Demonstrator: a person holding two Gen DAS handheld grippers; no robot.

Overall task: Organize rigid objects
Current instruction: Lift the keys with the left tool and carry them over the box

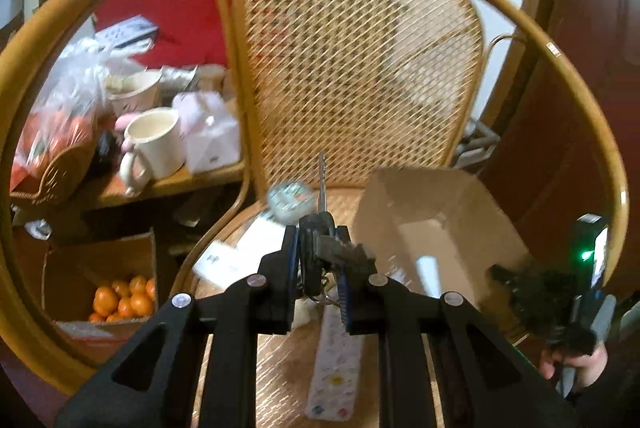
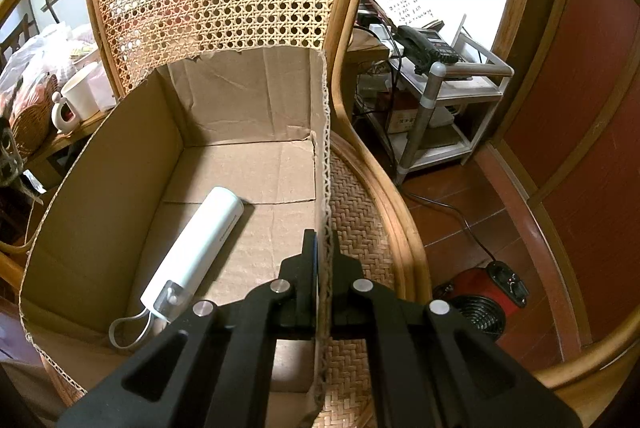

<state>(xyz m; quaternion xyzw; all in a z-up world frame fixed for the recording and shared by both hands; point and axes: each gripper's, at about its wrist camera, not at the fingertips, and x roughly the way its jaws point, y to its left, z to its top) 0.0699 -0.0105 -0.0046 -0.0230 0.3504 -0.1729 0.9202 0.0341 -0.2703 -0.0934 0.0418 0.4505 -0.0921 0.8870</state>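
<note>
My left gripper (image 1: 318,248) is shut on a bunch of keys (image 1: 320,224), held above the rattan chair seat with one key blade pointing up. A round clear tag (image 1: 290,202) shows behind it. A cardboard box (image 1: 432,212) stands on the seat to the right. My right gripper (image 2: 325,256) is shut on the box's right wall (image 2: 326,164). Inside the box lies a white cylinder with a strap (image 2: 196,252); it also shows in the left wrist view (image 1: 428,270). A white patterned flat bar (image 1: 336,360) lies on the seat below the left gripper.
White cards (image 1: 236,252) lie on the seat at left. A side table holds a cream mug (image 1: 154,144), bags and boxes. A box of oranges (image 1: 124,298) sits on the floor. A metal rack with a telephone (image 2: 428,48) and a red heater (image 2: 484,296) stand right of the chair.
</note>
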